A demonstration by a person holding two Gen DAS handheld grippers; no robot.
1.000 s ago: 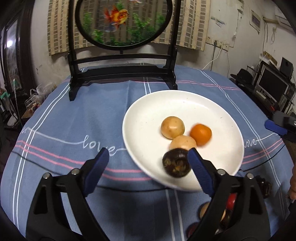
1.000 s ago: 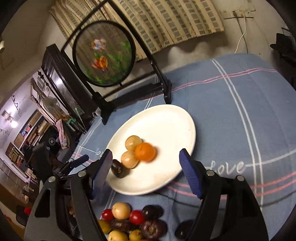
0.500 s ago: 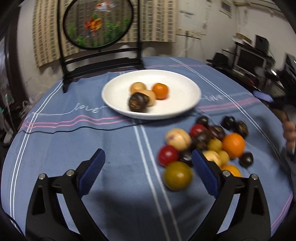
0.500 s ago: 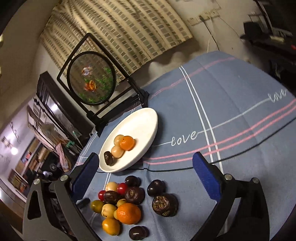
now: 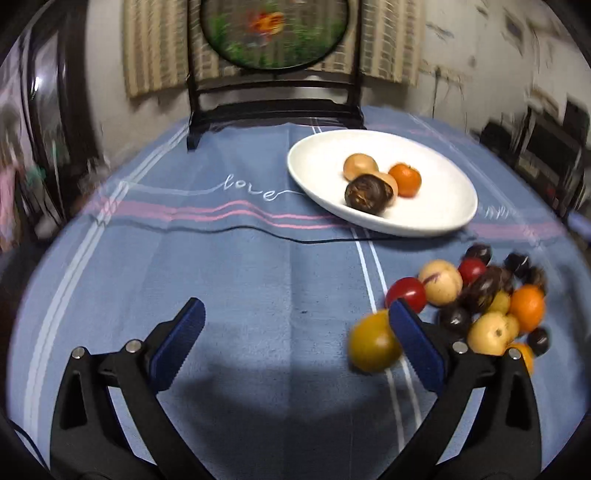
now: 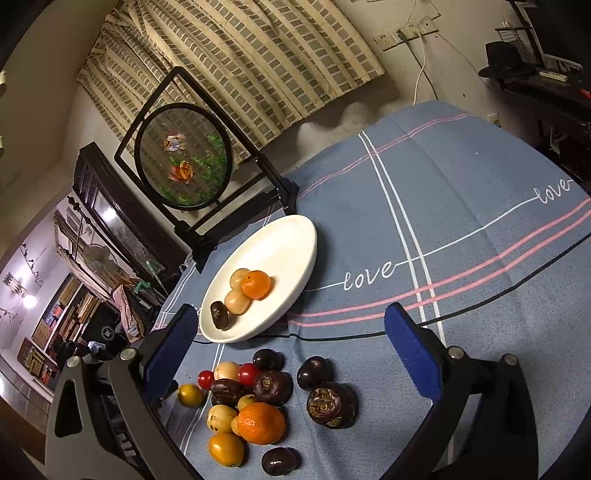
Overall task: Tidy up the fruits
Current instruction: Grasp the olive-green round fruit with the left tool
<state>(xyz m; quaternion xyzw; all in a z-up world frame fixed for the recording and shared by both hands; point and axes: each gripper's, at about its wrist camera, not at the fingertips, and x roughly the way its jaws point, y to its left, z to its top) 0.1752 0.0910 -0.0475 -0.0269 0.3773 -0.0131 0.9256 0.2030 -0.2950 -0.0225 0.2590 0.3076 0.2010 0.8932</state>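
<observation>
left gripper (image 5: pixel 295 334): jaws opening, nothing between them, over blue striped cloth-covered surface (image 5: pixel 258 266) | right gripper (image 6: pixel 291 350): wide open, empty, above pile of loose mixed fruits (image 6: pixel 255 402) | round white ceramic plate (image 6: pixel 291 240): holds orange tangerine (image 6: pixel 255 284), two tan fruits, one dark fruit

In the left wrist view the loose heap of small round fruits (image 5: pixel 491 295) on the blue cloth is smeared by motion, so the dark ones at its far side cannot be told apart. The blue pad of one finger (image 5: pixel 413 343) covers part of a yellow round fruit (image 5: pixel 371 341). A pale round fruit (image 5: pixel 390 184) on the white oval plate (image 5: pixel 436 218) is mostly hidden behind a dark brown wrinkled fruit (image 5: pixel 365 194). The black round-framed goldfish screen (image 5: pixel 273 33) is cut off at the top edge, and the furniture at the right edge is perhaps a desk, too blurred to tell.
</observation>
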